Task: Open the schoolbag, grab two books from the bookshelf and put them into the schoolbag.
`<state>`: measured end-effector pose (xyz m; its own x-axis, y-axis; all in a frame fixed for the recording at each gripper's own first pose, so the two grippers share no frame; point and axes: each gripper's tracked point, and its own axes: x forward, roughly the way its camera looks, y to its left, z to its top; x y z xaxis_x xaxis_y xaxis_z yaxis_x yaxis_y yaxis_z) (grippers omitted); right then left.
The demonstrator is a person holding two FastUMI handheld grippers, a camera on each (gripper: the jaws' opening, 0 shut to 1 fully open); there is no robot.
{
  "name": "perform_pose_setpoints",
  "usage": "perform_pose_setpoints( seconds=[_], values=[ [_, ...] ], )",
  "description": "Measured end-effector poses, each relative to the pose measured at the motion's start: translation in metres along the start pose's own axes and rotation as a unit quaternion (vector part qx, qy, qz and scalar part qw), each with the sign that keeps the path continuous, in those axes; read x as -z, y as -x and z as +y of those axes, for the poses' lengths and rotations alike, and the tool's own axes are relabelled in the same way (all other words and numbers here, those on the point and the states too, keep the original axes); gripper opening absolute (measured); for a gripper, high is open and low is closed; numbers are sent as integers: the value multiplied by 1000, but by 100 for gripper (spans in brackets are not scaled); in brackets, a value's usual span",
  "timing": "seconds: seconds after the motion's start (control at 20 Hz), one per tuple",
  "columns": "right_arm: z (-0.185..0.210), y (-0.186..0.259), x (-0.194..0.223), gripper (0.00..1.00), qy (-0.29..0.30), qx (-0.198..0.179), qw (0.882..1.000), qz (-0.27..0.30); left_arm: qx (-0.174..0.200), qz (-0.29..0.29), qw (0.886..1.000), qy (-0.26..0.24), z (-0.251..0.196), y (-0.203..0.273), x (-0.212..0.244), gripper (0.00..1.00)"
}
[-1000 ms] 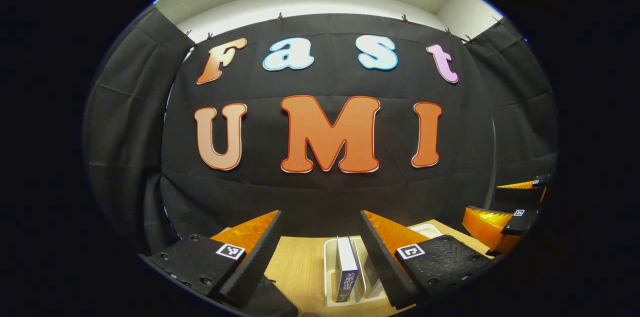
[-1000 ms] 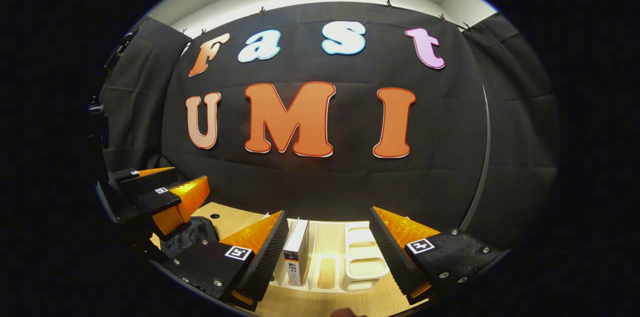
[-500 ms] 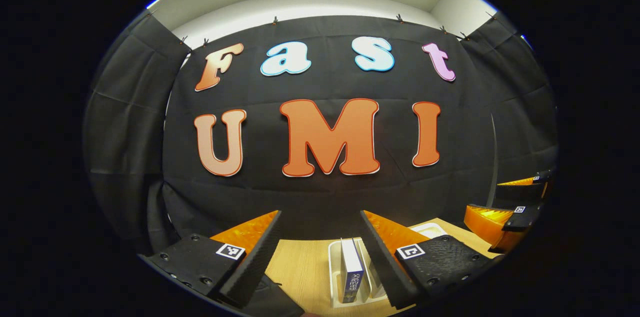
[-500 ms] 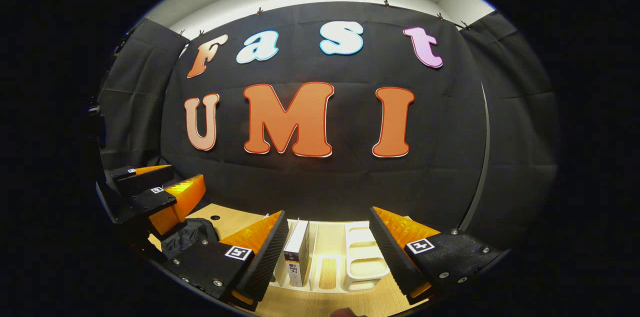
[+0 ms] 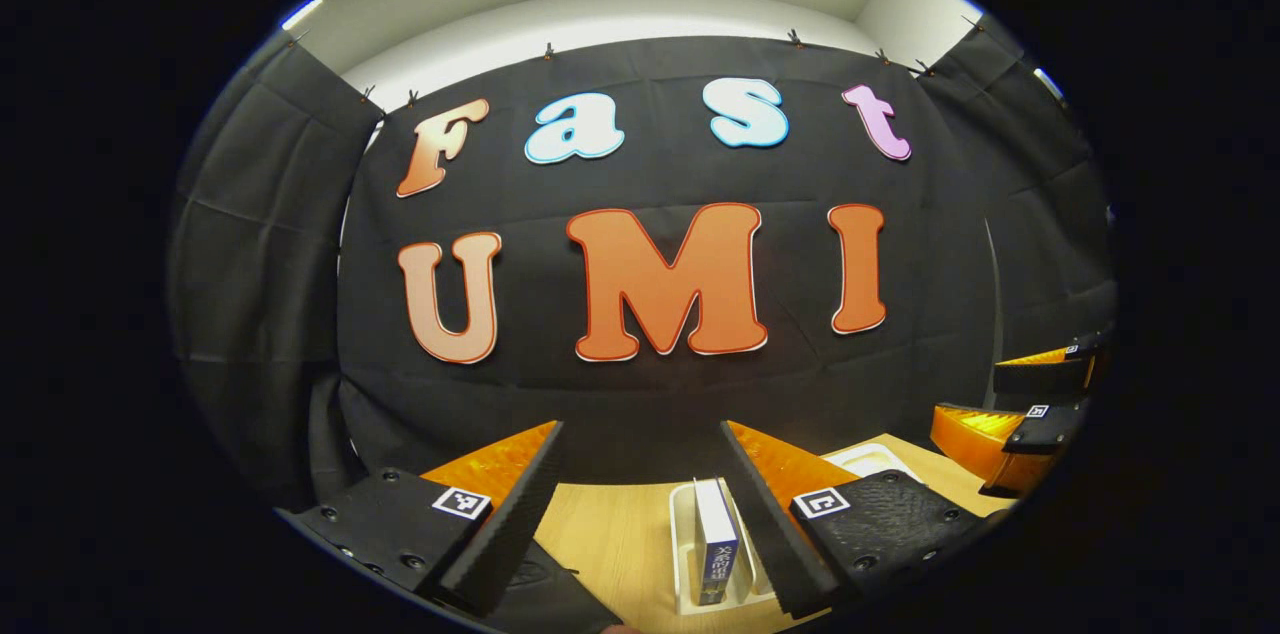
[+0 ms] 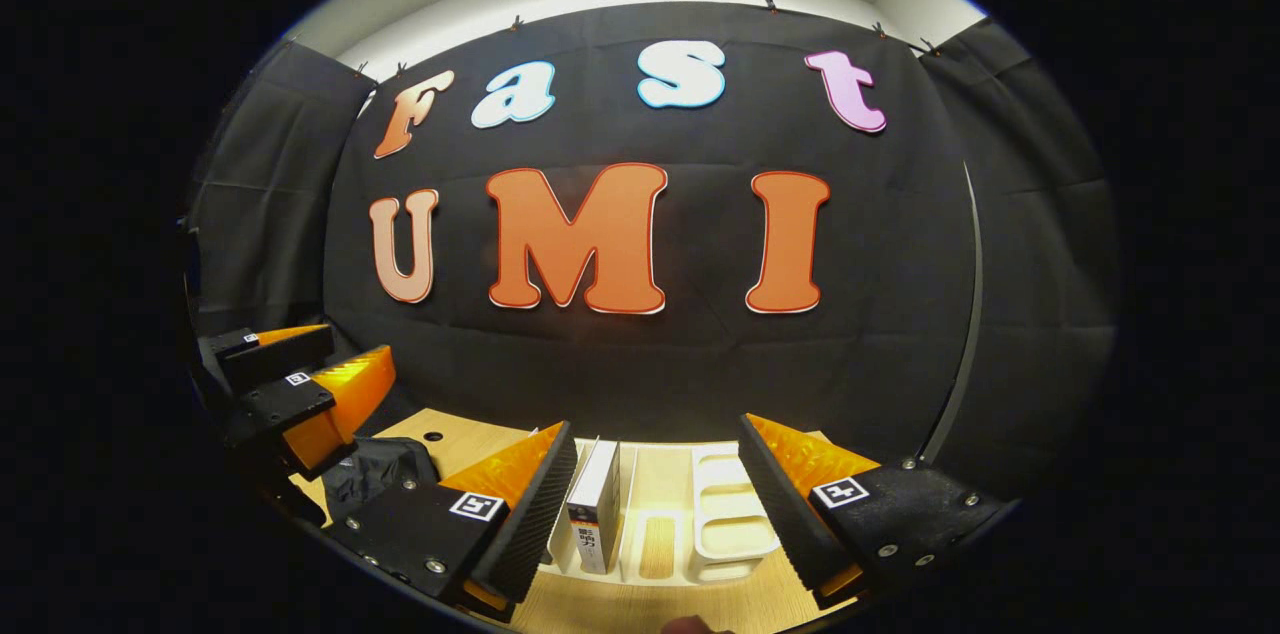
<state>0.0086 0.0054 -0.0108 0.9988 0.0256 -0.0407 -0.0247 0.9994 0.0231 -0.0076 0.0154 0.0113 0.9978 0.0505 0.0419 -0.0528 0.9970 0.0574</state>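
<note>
The left gripper [image 5: 640, 474] hung above the wooden worktop [image 5: 610, 544] with its jaws spread wide and nothing between them. In the left gripper view, a white bookshelf [image 5: 684, 554] stood on the worktop ahead, low in the gap between the two fingers and nearer the right one. A book with a blue spine [image 5: 716, 554] stood upright in one of its slots, spine facing the camera. A dark fold of the schoolbag [image 5: 560, 599] lay at the bottom edge, just under the left finger. Far off at the right edge of that view, the right gripper [image 5: 1030, 419] showed sideways, held clear above the worktop.

The right gripper [image 6: 655, 479] also had its jaws wide apart and held nothing. In the right gripper view, the bookshelf [image 6: 720, 524] sat between the fingers on the worktop [image 6: 640, 604], its open compartments toward the right finger. An upright book with a white spine [image 6: 595, 514] stood in a slot close beside the left finger, though whether it touched the finger could not be told. The black schoolbag [image 6: 385, 469] lay crumpled on the worktop to the left of the shelf, and whether it was open could not be told. The left gripper [image 6: 290, 384] hovered above and beyond the bag, its jaws apart. Black cloth [image 6: 880, 354] closed off the back of the booth.
</note>
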Motion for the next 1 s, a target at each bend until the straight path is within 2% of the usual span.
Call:
perform_pose_setpoints(
  seconds=[0.5,0.8,1.0],
  values=[
    [10,-9,1,96,16,-12,1000,0,-46,8,999,-14,41,13,12,94],
    [6,-12,6,96,25,-22,999,-1,-62,34,996,-50,53,22,32,95],
    [-4,-14,11,96,22,-29,999,3,-77,50,992,-91,59,31,48,94]
  ],
)
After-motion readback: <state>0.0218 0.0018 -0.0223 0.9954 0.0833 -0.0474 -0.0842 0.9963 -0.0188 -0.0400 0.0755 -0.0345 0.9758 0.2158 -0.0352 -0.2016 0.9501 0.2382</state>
